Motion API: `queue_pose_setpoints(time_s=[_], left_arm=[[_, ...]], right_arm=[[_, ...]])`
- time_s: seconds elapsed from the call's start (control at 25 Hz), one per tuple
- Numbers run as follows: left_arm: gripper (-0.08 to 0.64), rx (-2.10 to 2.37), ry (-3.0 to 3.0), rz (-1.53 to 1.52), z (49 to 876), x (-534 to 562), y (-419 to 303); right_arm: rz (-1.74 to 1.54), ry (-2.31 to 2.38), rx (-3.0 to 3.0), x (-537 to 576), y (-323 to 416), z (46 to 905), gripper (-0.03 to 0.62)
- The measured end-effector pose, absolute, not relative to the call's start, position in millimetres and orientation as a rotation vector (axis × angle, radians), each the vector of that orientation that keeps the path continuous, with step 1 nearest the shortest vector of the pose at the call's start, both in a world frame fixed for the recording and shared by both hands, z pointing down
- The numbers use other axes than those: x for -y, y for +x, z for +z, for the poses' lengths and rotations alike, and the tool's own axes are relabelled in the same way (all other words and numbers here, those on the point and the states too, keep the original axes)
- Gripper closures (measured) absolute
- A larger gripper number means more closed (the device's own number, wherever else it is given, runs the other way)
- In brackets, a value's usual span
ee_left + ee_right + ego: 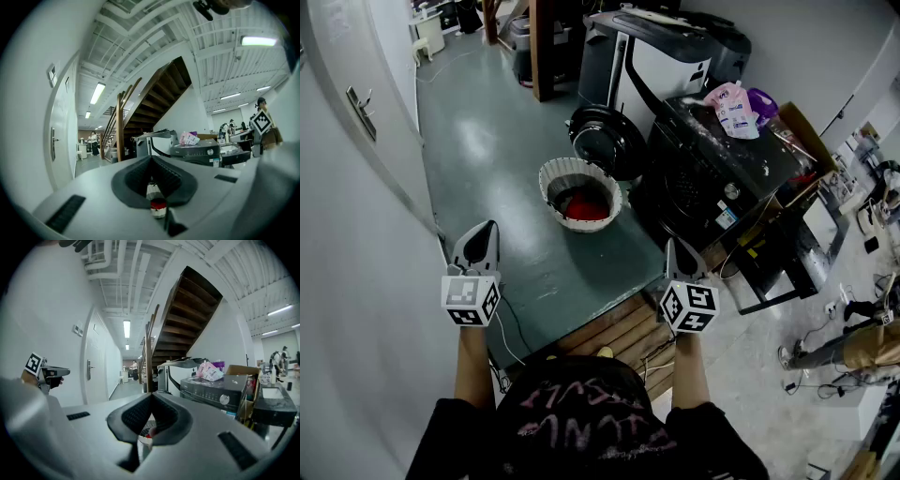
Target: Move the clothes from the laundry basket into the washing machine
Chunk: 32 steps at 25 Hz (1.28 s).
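Note:
A white laundry basket [580,193] holding red clothes [584,207] stands on the green floor, before the black washing machine [717,192] whose round door [607,141] hangs open. The basket shows through the jaw gap in the left gripper view [157,200] and the right gripper view [146,433]. My left gripper [480,239] is held level near the white wall, shut and empty. My right gripper [676,253] is near the machine's front corner, also shut with nothing in it. Both are well short of the basket.
A pink detergent pouch [732,109] lies on the washing machine top. A second grey appliance [656,52] stands behind it. A white door [356,141] and wall run along the left. Wooden pallet boards [623,333] lie at my feet. A staircase [154,101] rises ahead.

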<state>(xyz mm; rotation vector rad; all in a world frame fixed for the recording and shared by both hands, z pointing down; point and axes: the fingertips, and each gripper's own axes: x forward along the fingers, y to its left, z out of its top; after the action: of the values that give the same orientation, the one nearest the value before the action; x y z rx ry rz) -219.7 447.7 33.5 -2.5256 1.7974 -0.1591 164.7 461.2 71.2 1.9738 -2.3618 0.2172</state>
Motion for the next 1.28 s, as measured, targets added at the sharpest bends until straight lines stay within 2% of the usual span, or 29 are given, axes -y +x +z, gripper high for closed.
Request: queue_pose_setpoints(time_s=[1.28], left_arm=[[0.551,-1.755,-2.577,-0.144,42,-448,-199]], right_arm=[[0.214,2.024,2.378,-462,163,69,0.578]])
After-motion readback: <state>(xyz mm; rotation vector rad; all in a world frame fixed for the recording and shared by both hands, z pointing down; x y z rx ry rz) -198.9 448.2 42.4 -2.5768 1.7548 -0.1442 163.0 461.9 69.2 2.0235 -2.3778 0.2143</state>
